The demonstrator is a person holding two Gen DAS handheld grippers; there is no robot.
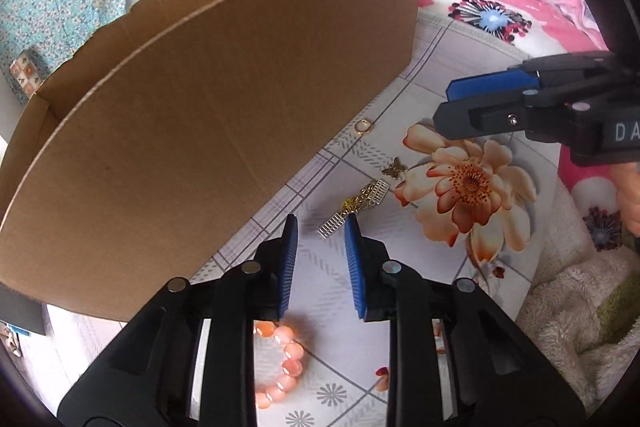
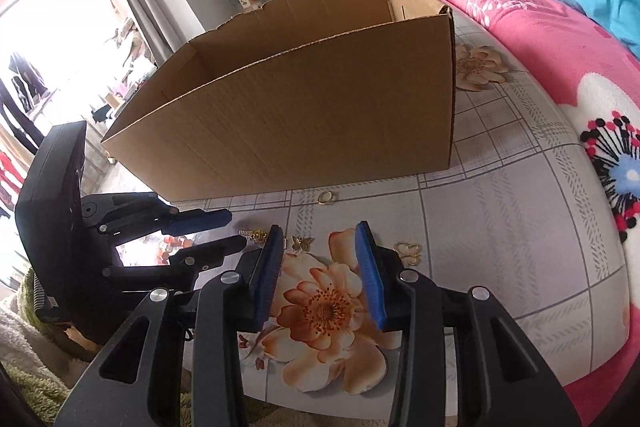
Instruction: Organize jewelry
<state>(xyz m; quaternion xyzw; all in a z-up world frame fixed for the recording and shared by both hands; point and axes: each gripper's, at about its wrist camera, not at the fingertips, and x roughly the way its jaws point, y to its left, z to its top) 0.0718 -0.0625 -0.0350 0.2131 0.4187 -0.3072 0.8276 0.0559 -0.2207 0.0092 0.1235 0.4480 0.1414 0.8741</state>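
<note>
Landmark: open cardboard box [image 2: 304, 115], upright on the floral sheet.
Gold ring [image 1: 363, 126]: flat, just beside the box's front wall.
Butterfly charm [image 1: 394, 169]: gold, flat, a little farther out from the box.
Gold chain with silver bar pendants [image 1: 354, 207]: loosely heaped, near the box front.
Orange bead bracelet [image 1: 282, 363]: round glossy beads, curled, farthest out.
Open-wire gold butterfly [image 2: 408, 251]: flat, in front of the box.

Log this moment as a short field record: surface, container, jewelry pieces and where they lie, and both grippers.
surface: floral bedsheet
container: open cardboard box, standing on the sheet
gold ring: on the sheet just in front of the box
butterfly charm: beside the printed flower
gold chain piece: just ahead of the left gripper's tips
orange bead bracelet: on the sheet under the left gripper
gold open pendant: right of the right gripper
left gripper: open, nothing between pads
right gripper: open, over the printed flower
</note>
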